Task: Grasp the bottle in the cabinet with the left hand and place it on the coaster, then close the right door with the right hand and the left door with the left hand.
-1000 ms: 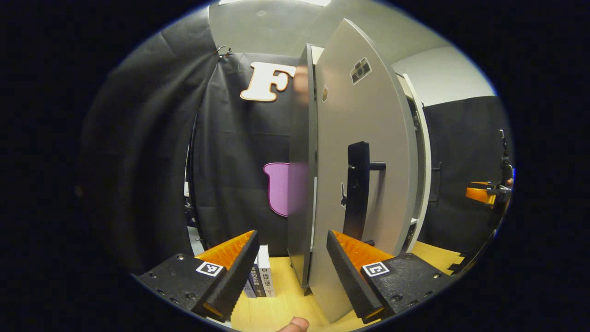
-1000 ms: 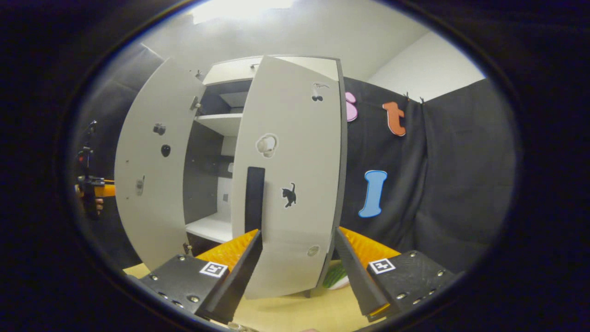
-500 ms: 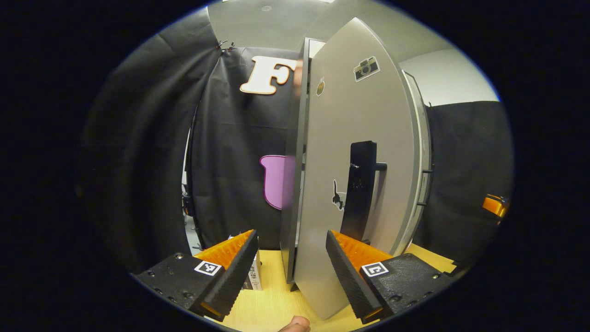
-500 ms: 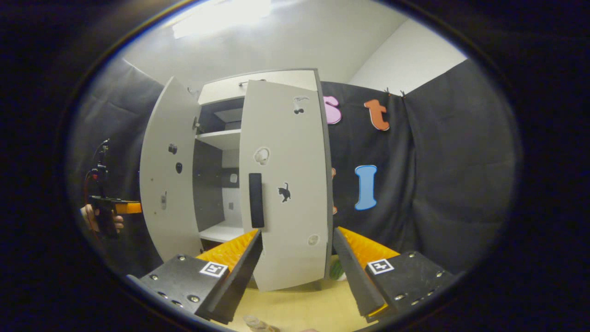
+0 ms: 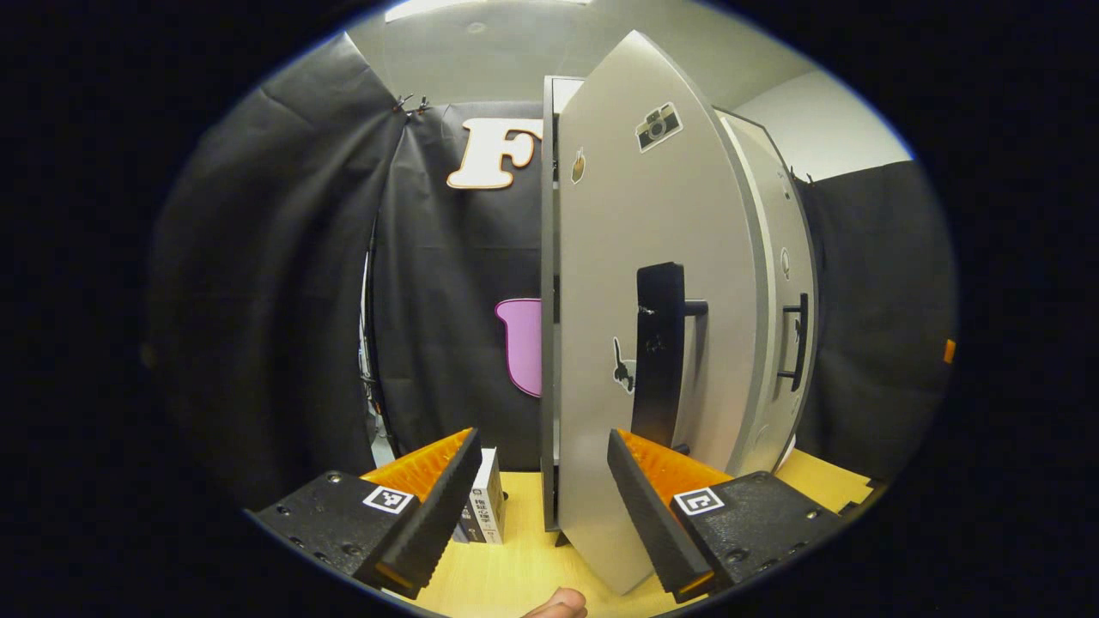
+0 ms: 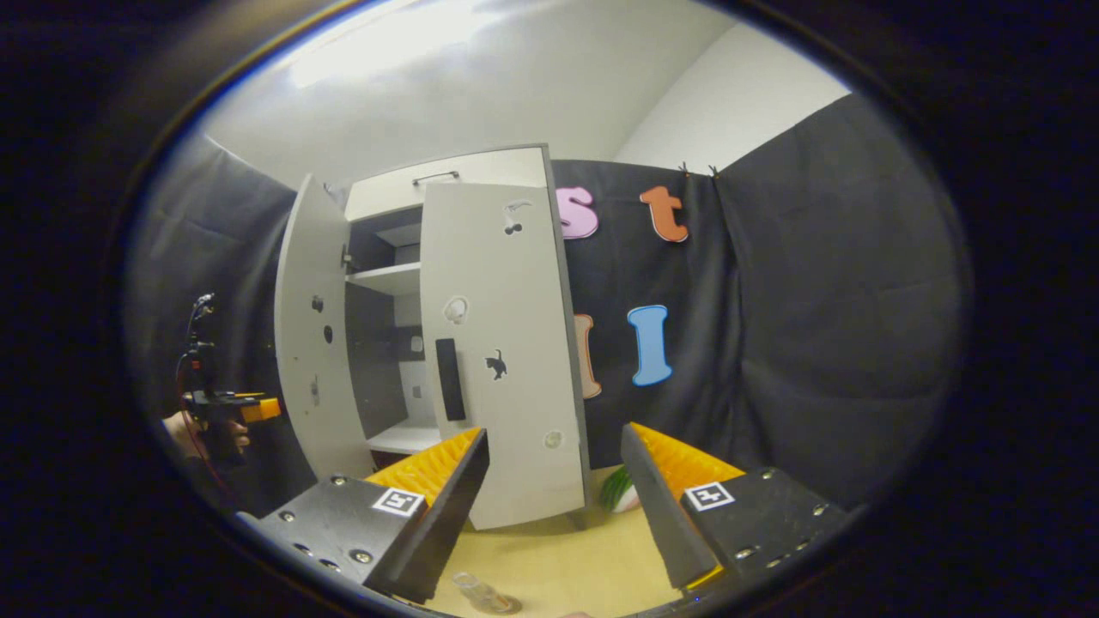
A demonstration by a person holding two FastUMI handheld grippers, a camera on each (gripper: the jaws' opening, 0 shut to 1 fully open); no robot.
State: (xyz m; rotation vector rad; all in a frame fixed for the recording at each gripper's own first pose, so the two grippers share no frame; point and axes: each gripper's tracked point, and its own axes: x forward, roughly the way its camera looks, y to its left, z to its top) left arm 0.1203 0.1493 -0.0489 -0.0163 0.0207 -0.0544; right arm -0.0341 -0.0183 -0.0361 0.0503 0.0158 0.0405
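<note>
The left hand-held gripper (image 5: 541, 481) is wide open and holds nothing; the free edge of the cabinet's left door (image 5: 652, 343) stands directly ahead, its lower part between the two fingers, though I cannot tell whether either touches it. The door's long axis is upright, its black handle (image 5: 657, 352) just right of the gripper's centreline. That door is ajar, so a push forward and rightward should swing it shut, and the left hand is plainly the nearer one.

The right hand-held gripper (image 6: 554, 493) is also open and empty, well back from the cabinet (image 6: 446, 180), with the right door (image 6: 506, 360) nearly closed.

The bottle (image 6: 481, 592) stands on the tabletop (image 6: 567, 566) near its front edge, just below the right gripper; the coaster under it is hard to make out.
</note>
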